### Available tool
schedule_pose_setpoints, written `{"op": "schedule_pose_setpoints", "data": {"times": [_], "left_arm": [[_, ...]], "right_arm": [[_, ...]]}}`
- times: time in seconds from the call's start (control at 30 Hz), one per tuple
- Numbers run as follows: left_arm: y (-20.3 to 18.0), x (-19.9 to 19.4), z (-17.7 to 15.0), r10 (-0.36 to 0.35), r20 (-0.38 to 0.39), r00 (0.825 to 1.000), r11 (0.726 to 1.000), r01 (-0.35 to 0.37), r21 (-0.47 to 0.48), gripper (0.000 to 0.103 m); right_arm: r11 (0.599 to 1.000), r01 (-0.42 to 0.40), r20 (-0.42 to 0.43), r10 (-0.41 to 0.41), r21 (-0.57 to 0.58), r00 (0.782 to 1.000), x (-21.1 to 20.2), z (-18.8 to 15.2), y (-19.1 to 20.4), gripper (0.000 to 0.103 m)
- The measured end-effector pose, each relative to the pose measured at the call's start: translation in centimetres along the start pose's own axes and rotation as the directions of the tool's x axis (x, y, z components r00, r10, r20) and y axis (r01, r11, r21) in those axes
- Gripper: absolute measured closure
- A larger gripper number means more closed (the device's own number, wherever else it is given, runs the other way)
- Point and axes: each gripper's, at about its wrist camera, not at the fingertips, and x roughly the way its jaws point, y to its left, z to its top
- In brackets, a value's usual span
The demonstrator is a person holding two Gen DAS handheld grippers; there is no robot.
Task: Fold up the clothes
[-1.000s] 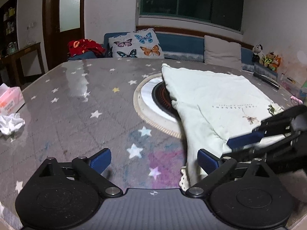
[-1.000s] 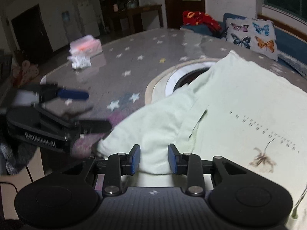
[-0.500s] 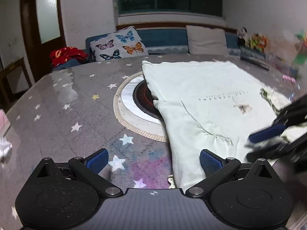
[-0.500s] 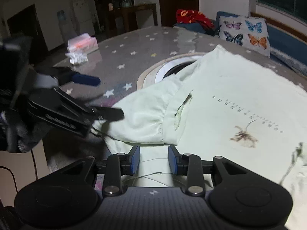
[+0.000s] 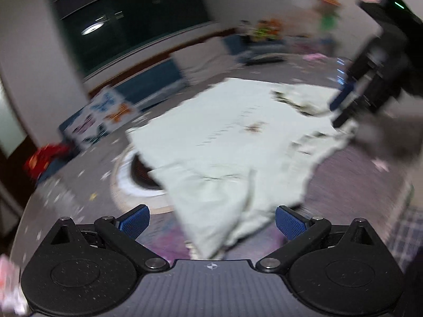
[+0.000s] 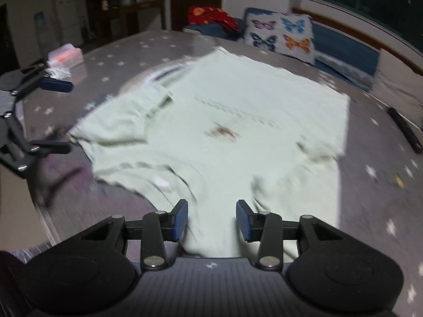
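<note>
Right gripper: jaws opening, part-way apart, blue pads clear of the cloth; the near edge of the shirt lies below and between them, not pinched. Left gripper: jaws spread wide, nothing held; a rumpled sleeve of the shirt sits just ahead of the gap. The pale green shirt lies spread on the star-patterned table, print side up, one corner covering part of a round white-rimmed inset in the tabletop. Left-wrist view is tilted and motion-blurred. Further off: tissue pack at the table's far edge, butterfly cushion and red cloth on the blue bench.
</note>
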Motion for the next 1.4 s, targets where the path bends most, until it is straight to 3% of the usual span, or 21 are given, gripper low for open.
{"op": "schedule_pose_setpoints", "data": {"times": [0.2, 0.27, 0.5, 0.6, 0.67, 0.73, 1.0, 1.1, 1.23, 1.4], "left_arm": [[-1.6, 1.2, -0.1, -0.075, -0.025, 0.997, 0.993, 0.077, 0.09, 0.016], [-1.8, 1.6, -0.1, -0.097, -0.036, 0.995, 0.989, 0.101, 0.107, 0.023], [-1.8, 2.5, 0.1, -0.17, -0.052, 0.984, 0.977, 0.175, 0.124, 0.041], [-1.6, 2.9, 0.2, -0.201, -0.055, 0.978, 0.972, 0.206, 0.113, 0.052], [-1.4, 3.0, 0.4, -0.219, -0.059, 0.974, 0.969, 0.224, 0.104, 0.068], [-1.4, 3.0, 0.4, -0.233, -0.064, 0.97, 0.965, 0.239, 0.108, 0.074], [-1.3, 2.9, 0.4, -0.214, -0.071, 0.974, 0.965, 0.222, 0.138, 0.07], [-1.0, 3.0, 0.4, -0.2, -0.075, 0.977, 0.969, 0.208, 0.135, 0.06], [-0.9, 3.0, 0.4, -0.186, -0.074, 0.98, 0.97, 0.195, 0.148, 0.059], [-0.6, 2.5, 0.2, -0.154, -0.068, 0.986, 0.973, 0.163, 0.163, 0.051]], "right_arm": [[0.997, 0.076, -0.02, -0.076, -0.021, 0.997, -1.6, -2.3, -1.4, 0.058], [0.995, 0.096, -0.021, -0.097, -0.041, 0.995, -2.0, -2.9, -1.8, 0.051], [0.984, 0.122, -0.036, -0.128, -0.131, 0.991, -1.4, -3.4, -2.4, 0.049], [0.984, 0.121, -0.026, -0.126, -0.127, 0.992, -0.9, -3.2, -3.0, 0.049], [0.985, 0.122, -0.015, -0.125, -0.125, 0.992, -0.6, -3.1, -3.3, 0.052], [0.983, 0.124, -0.01, -0.126, -0.132, 0.992, -0.5, -3.0, -3.3, 0.053], [0.977, 0.126, 0.008, -0.127, -0.172, 0.992, -0.3, -2.9, -3.4, 0.058], [0.979, 0.118, 0.007, -0.119, -0.166, 0.993, 0.0, -2.8, -3.6, 0.062], [0.979, 0.132, 0.001, -0.133, -0.159, 0.991, 0.2, -2.5, -3.8, 0.078], [0.978, 0.137, 0.004, -0.138, -0.155, 0.99, 0.0, -2.5, -3.9, 0.079]]}}
